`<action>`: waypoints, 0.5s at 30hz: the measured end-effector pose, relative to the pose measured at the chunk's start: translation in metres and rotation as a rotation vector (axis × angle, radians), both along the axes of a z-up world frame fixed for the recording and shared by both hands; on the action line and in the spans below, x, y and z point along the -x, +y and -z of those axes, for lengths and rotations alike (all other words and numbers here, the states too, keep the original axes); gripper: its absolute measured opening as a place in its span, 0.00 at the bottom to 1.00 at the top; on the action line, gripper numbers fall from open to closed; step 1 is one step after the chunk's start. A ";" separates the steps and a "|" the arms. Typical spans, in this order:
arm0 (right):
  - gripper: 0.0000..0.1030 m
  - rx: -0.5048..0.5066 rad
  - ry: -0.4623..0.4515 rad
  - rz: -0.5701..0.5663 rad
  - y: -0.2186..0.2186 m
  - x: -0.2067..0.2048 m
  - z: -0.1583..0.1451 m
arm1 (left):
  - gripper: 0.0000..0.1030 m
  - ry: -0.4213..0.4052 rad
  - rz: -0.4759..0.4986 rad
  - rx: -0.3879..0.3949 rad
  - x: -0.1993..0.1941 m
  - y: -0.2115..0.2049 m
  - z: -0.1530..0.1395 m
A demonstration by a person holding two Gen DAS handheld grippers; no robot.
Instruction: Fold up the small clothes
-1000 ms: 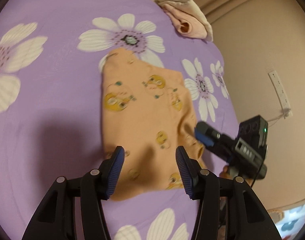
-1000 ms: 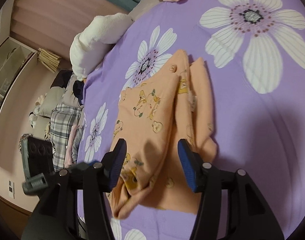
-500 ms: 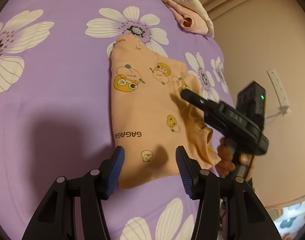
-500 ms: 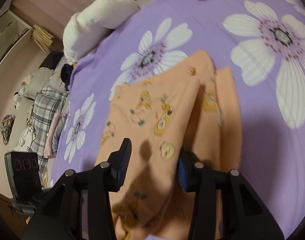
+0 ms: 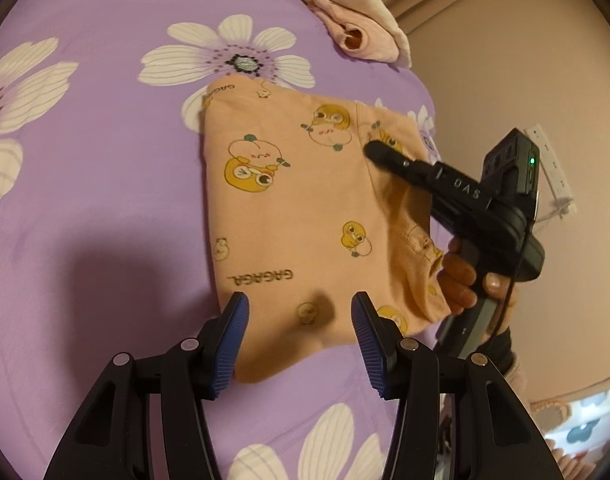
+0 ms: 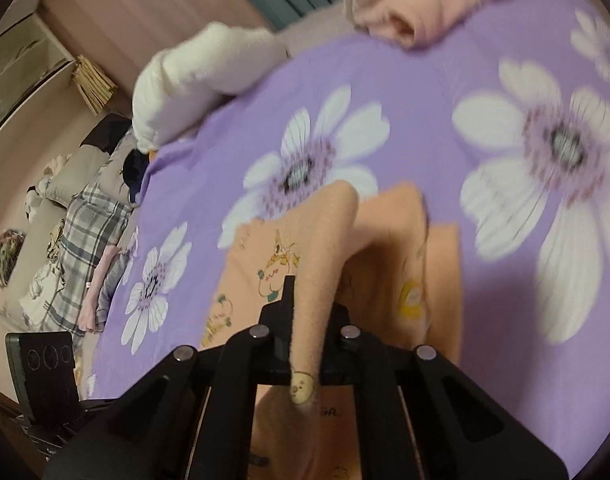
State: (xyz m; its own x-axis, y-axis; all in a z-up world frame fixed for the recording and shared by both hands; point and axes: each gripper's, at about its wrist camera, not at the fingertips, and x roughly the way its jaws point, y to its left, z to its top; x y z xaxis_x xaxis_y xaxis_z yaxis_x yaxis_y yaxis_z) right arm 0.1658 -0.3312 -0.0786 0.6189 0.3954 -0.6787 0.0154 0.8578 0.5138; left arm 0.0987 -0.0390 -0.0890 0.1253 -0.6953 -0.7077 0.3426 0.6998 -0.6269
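Note:
A small orange garment (image 5: 289, 208) printed with yellow ducks lies partly folded on the purple flowered bedsheet (image 5: 85, 160). In the left wrist view my left gripper (image 5: 301, 316) hovers open over its near edge, the cloth below the pads untouched. My right gripper (image 5: 375, 150), held by a hand (image 5: 461, 276), reaches in from the right over the garment's right part. In the right wrist view the right gripper (image 6: 305, 308) is shut on a raised ridge of the orange garment (image 6: 385, 240), which runs up between the jaws.
Folded pink clothes (image 5: 357, 28) sit at the far edge of the bed. A white rolled cloth (image 6: 201, 76) and a heap of plaid clothes (image 6: 85, 240) lie beyond the bed's left side. A wall with a socket (image 5: 549, 164) stands close on the right.
The right gripper's jaws went from apart to shut on a fold of the orange garment and lifted it a little. The left gripper stayed open over the near edge.

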 end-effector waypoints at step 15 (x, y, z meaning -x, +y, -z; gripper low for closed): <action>0.25 -0.222 0.083 0.053 -0.040 -0.038 0.036 | 0.50 -0.032 0.108 -0.081 -0.001 -0.047 0.006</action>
